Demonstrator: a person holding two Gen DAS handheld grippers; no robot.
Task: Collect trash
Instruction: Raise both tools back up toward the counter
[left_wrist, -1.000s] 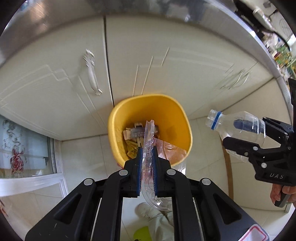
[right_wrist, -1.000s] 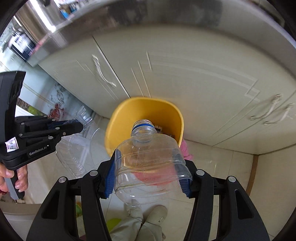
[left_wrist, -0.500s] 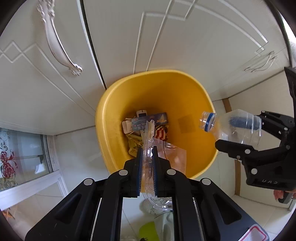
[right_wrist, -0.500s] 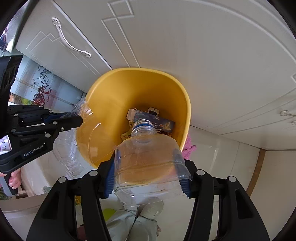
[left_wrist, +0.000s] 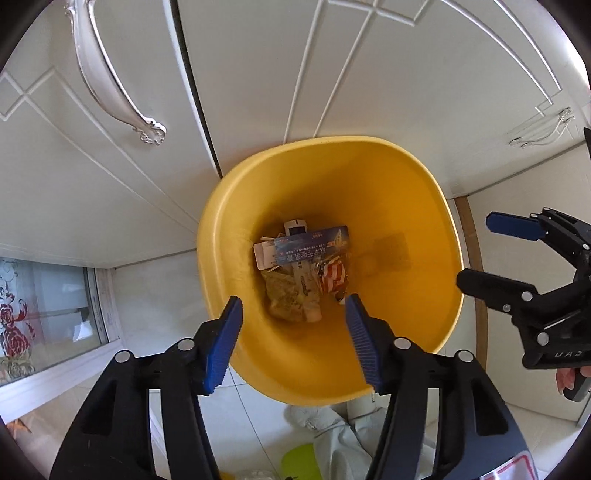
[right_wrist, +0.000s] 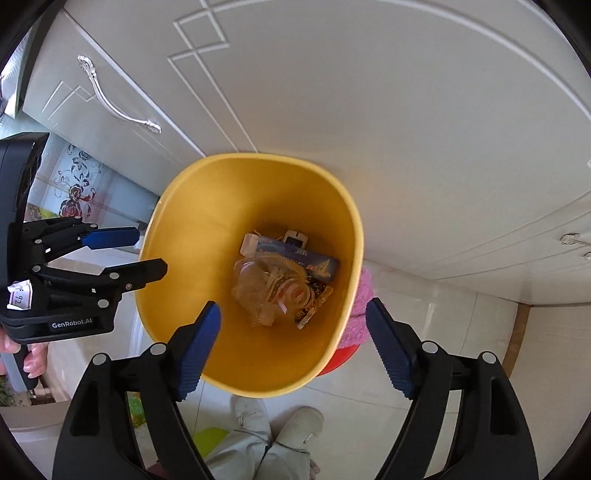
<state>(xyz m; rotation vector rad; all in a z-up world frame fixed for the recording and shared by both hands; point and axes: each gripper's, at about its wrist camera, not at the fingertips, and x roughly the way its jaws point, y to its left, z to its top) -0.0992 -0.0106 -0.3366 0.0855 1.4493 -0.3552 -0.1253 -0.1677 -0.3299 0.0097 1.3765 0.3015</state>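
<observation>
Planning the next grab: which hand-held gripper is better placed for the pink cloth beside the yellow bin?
Right. The right hand-held gripper, jaws opening and empty, has the pink cloth by its finger; the left hand-held gripper, also opening empty, is across the yellow bin.

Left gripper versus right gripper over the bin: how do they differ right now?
The left gripper stands narrower; the right gripper is spread wider. The left sits over the yellow bin's left rim, the right over the side by the pink cloth. Both are opening, empty, pointing down into the bin.
</observation>
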